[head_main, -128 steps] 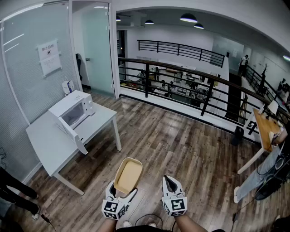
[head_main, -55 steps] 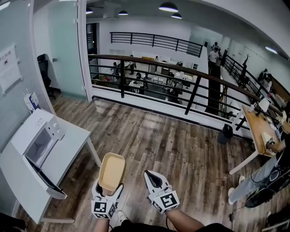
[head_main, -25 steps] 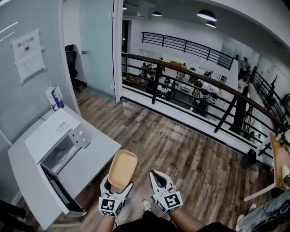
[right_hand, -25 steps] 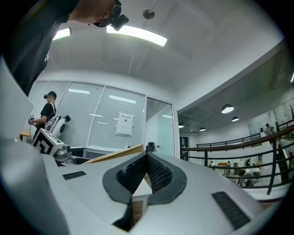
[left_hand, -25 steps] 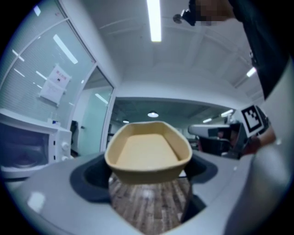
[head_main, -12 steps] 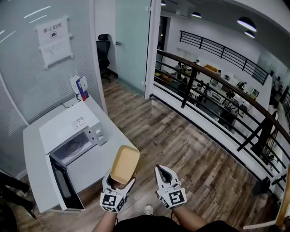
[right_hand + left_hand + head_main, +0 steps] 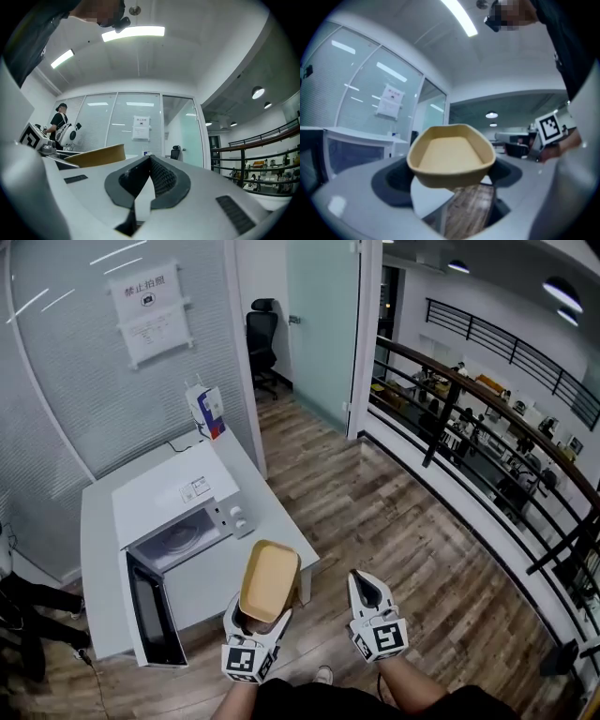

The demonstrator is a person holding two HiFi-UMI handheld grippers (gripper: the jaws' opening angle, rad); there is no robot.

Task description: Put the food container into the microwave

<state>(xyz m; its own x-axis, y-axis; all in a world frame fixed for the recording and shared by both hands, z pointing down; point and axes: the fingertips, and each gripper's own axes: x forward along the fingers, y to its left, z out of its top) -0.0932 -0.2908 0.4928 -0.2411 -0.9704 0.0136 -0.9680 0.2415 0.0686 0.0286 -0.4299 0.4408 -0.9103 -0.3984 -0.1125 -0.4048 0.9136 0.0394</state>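
Left gripper (image 7: 257,622) pinches near end of tan food container (image 7: 270,579), held up level in the air. Right gripper (image 7: 367,588) beside it, jaws pressed together, empty. Container hovers over corner of white table (image 7: 97,549), just right of white microwave (image 7: 178,500); microwave door (image 7: 150,612) hangs open.

The left hand-held gripper (image 7: 255,626) is held low before the body and pointed forward, its jaws closed on the near end of a container (image 7: 269,579), which is carried roughly level. The right hand-held gripper (image 7: 367,589) is held just beside it, its jaws pressed together on nothing. The left forearm (image 7: 237,701) and right forearm (image 7: 415,679) are kept near the torso.
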